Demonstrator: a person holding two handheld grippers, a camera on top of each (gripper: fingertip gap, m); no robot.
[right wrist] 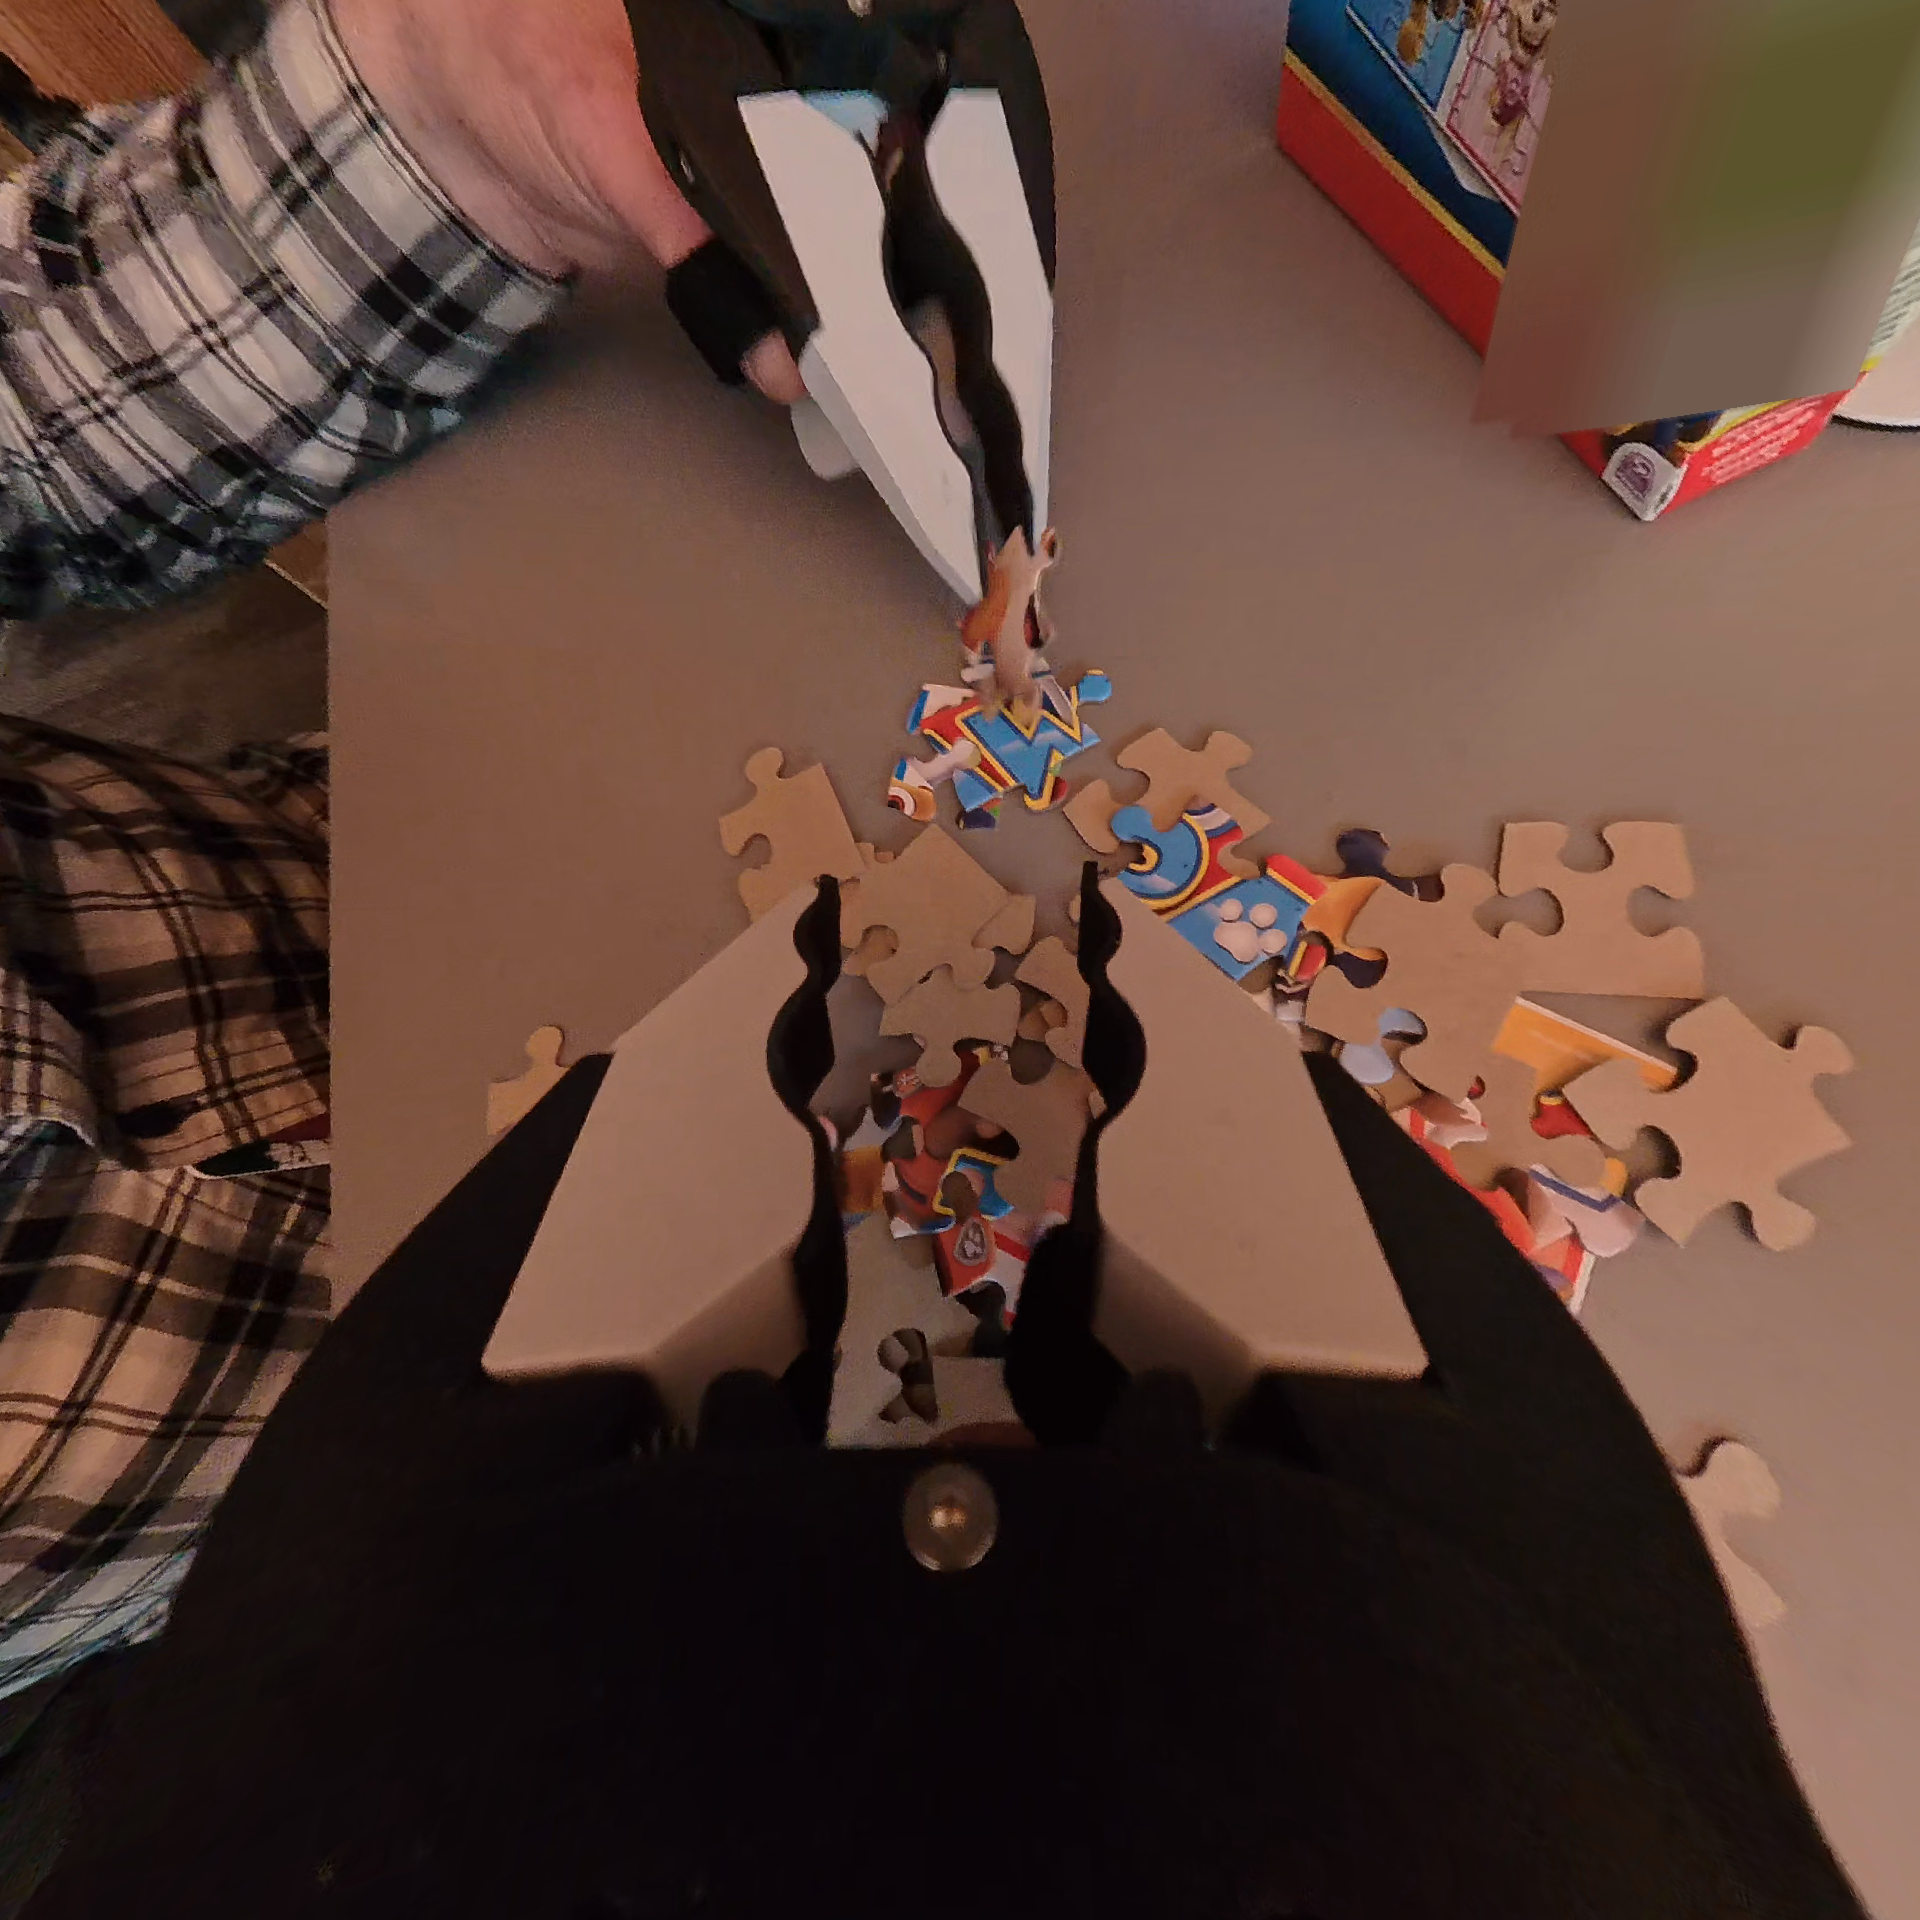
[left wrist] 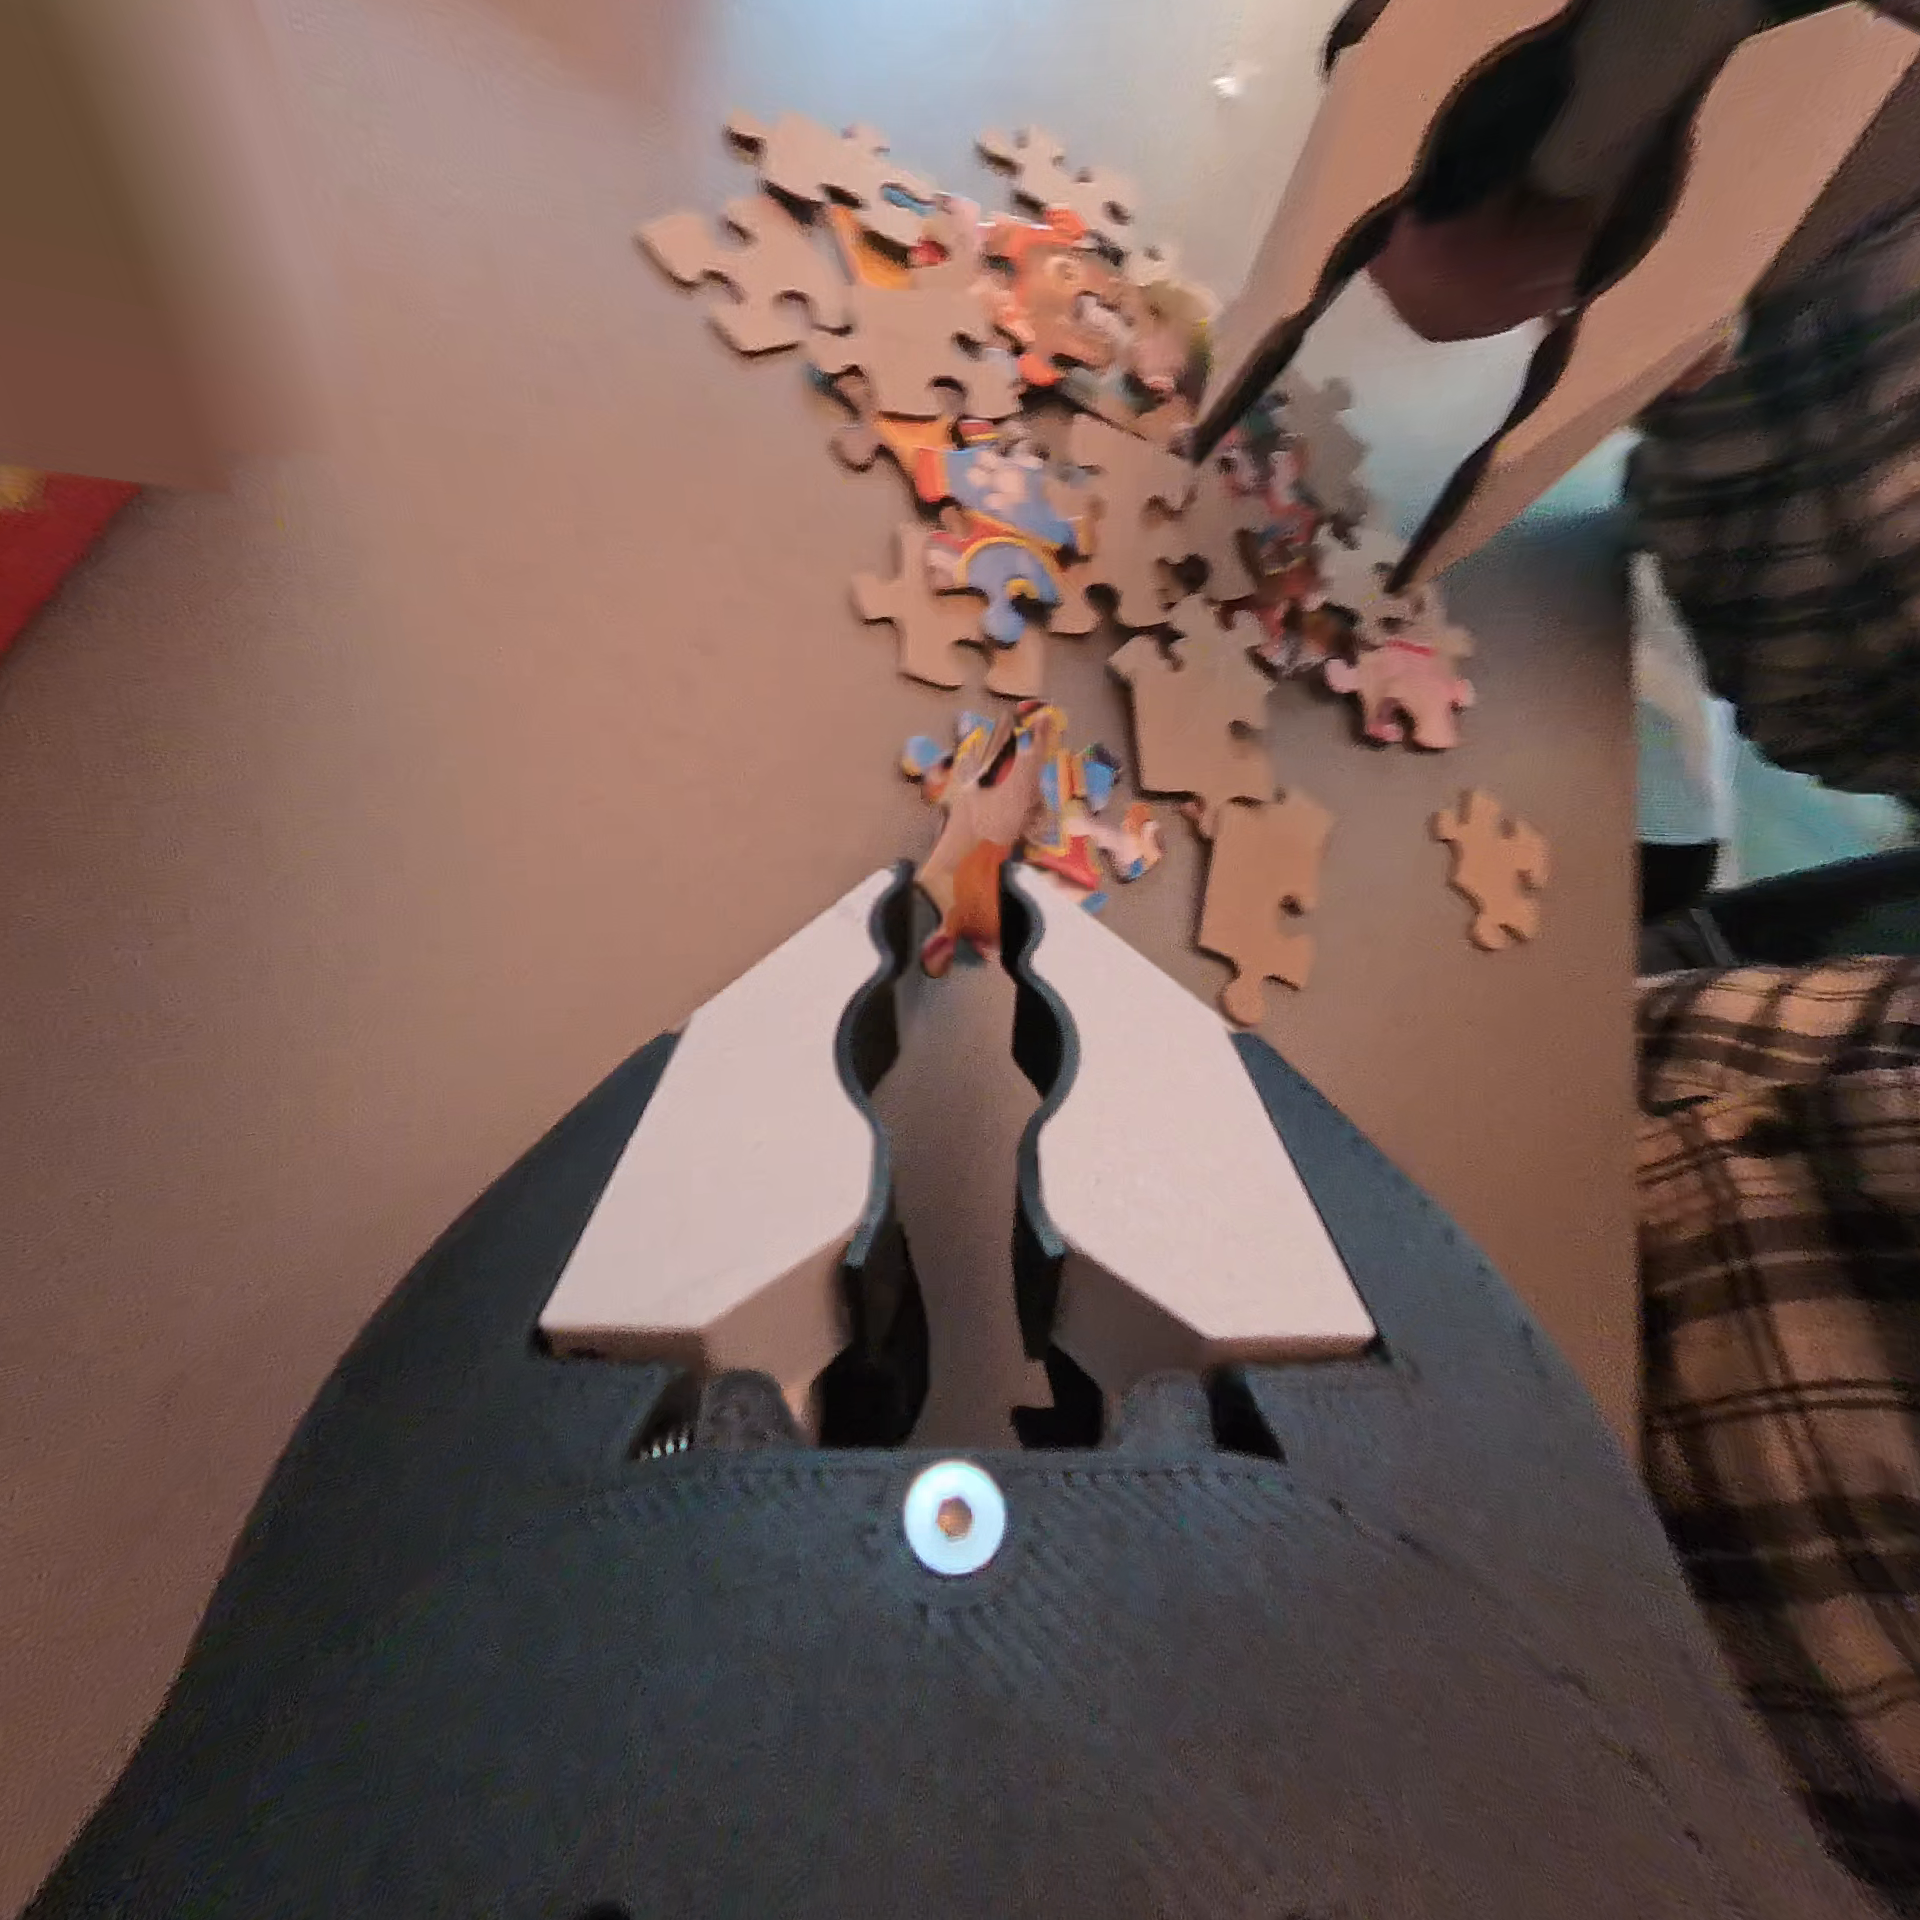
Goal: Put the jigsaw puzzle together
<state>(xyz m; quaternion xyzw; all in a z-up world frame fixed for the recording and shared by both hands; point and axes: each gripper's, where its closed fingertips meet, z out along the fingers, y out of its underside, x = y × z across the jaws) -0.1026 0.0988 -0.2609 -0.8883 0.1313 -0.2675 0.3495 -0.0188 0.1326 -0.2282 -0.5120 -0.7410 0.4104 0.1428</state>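
Several jigsaw pieces lie in a loose pile (left wrist: 1049, 416) on the grey table, many face down showing brown card, some showing colourful print. My left gripper (left wrist: 958, 883) is shut on an orange and tan puzzle piece (left wrist: 971, 883), held edge-up just above a blue printed piece (left wrist: 1060, 821). The right wrist view shows that held piece (right wrist: 1016, 603) over the blue piece (right wrist: 1003, 753). My right gripper (right wrist: 956, 899) is open and empty, hovering above the pile (right wrist: 1403, 997); it also shows in the left wrist view (left wrist: 1299, 520).
A red and blue puzzle box (right wrist: 1455, 208) stands at the far right of the table. A red object (left wrist: 42, 551) sits at the left edge. A person's plaid sleeve (right wrist: 208, 312) and plaid lap (left wrist: 1787, 1351) border the table (right wrist: 571, 727). Some 10 centimeters of space lies between my two pairs of fingers.
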